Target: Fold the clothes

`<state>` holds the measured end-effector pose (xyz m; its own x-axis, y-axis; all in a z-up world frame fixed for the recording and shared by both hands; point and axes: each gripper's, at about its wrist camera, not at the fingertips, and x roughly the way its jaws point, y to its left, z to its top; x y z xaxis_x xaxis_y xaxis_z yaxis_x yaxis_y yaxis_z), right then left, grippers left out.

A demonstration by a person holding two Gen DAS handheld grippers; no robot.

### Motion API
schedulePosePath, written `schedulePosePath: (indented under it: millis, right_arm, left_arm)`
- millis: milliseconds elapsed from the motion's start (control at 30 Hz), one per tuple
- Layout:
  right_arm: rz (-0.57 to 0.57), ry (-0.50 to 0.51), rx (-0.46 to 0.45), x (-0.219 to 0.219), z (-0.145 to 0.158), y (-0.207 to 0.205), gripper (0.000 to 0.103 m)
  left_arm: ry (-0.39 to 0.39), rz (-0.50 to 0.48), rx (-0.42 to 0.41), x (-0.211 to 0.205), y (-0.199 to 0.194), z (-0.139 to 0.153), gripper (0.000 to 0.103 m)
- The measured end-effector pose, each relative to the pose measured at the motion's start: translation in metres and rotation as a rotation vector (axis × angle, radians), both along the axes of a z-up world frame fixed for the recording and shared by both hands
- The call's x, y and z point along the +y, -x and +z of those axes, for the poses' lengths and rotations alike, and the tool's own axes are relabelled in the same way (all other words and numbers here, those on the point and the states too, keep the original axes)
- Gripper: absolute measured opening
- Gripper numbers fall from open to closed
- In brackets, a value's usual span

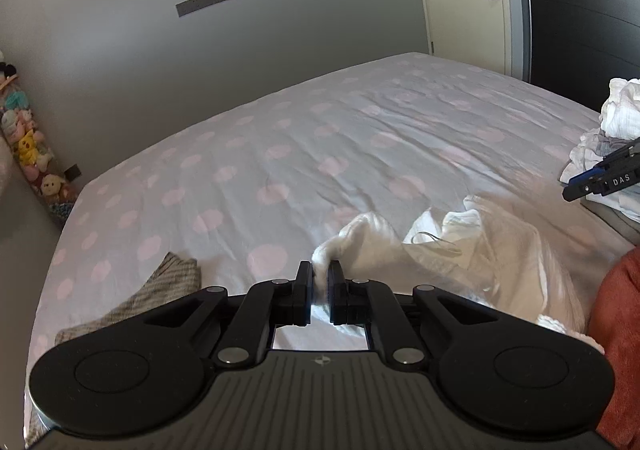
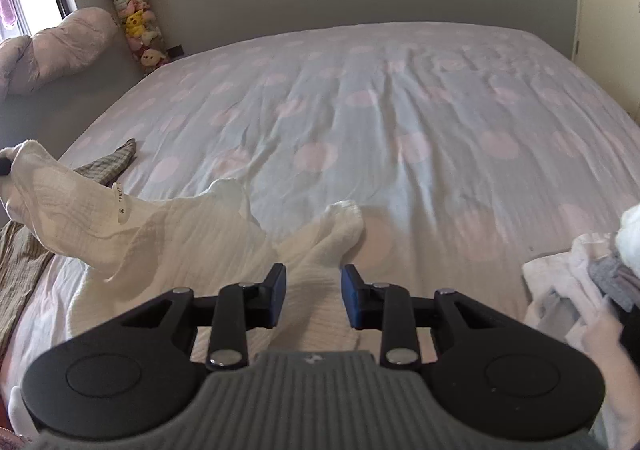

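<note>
- While a corner of the white muslin cloth (image 1: 372, 234) is pinched between the closed left tongs (image 1: 320, 282), the rest is seen draped down onto the bed (image 1: 320, 138)
- Right tongs (image 2: 313, 292): jaws parted, nothing clamped; the cloth (image 2: 192, 234) is spread on the bed beneath and beyond them; whether the pads touch it cannot be told
- Sewn label (image 2: 119, 202): seen hanging from the raised edge of the cloth
- Bed cover: pale, printed with pink dots, creased
- Grey checked garment (image 1: 160, 290): laid flat at the near left of the bed, beside the cloth
- Pile of white and grey laundry (image 2: 592, 278): kept at the right edge of the bed
- Stuffed toys (image 2: 136, 14): stacked in a column against the wall
</note>
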<state>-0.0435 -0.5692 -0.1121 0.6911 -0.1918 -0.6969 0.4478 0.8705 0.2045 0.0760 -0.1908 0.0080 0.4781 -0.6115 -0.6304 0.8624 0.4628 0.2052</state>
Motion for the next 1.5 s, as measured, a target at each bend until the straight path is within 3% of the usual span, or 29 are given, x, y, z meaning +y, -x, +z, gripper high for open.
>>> schedulePosePath:
  millis: [167, 300, 567, 633, 800, 833, 967, 1133, 1300, 1500]
  right_arm:
    - [0.055, -0.074, 0.031, 0.009, 0.003, -0.035, 0.035]
    - [0.099, -0.099, 0.067, 0.01, 0.004, -0.079, 0.042]
    - [0.061, -0.205, 0.194, -0.007, -0.045, -0.145, 0.042]
    - [0.047, -0.216, 0.226, -0.012, -0.057, -0.154, 0.039]
    - [0.063, -0.285, 0.249, -0.013, -0.074, -0.158, 0.008]
    - [0.077, -0.262, 0.246, -0.01, -0.07, -0.155, 0.006]
    - [0.085, -0.04, 0.21, -0.002, -0.03, -0.134, 0.003]
    - [0.069, 0.205, 0.07, 0.008, 0.055, -0.104, 0.002]
    - [0.037, 0.505, -0.107, 0.04, 0.147, -0.073, 0.001]
    - [-0.026, 0.7, -0.329, 0.072, 0.248, -0.019, 0.001]
  left_arm:
    - [0.02, 0.079, 0.069, 0.028, -0.005, -0.022, 0.006]
    - [0.045, 0.125, 0.118, 0.042, -0.017, -0.033, 0.006]
    - [0.032, 0.128, 0.139, 0.041, -0.026, -0.047, 0.006]
    - [0.041, 0.133, 0.149, 0.041, -0.03, -0.048, 0.006]
    - [0.033, 0.14, 0.159, 0.041, -0.036, -0.054, 0.006]
    - [0.03, 0.143, 0.156, 0.041, -0.037, -0.055, 0.006]
    - [0.046, 0.168, 0.143, 0.044, -0.042, -0.05, 0.006]
    - [0.125, 0.175, 0.074, 0.046, -0.037, -0.013, 0.006]
    - [0.24, 0.175, -0.055, 0.044, -0.022, 0.059, 0.005]
    - [0.387, 0.156, -0.236, 0.057, 0.016, 0.167, 0.005]
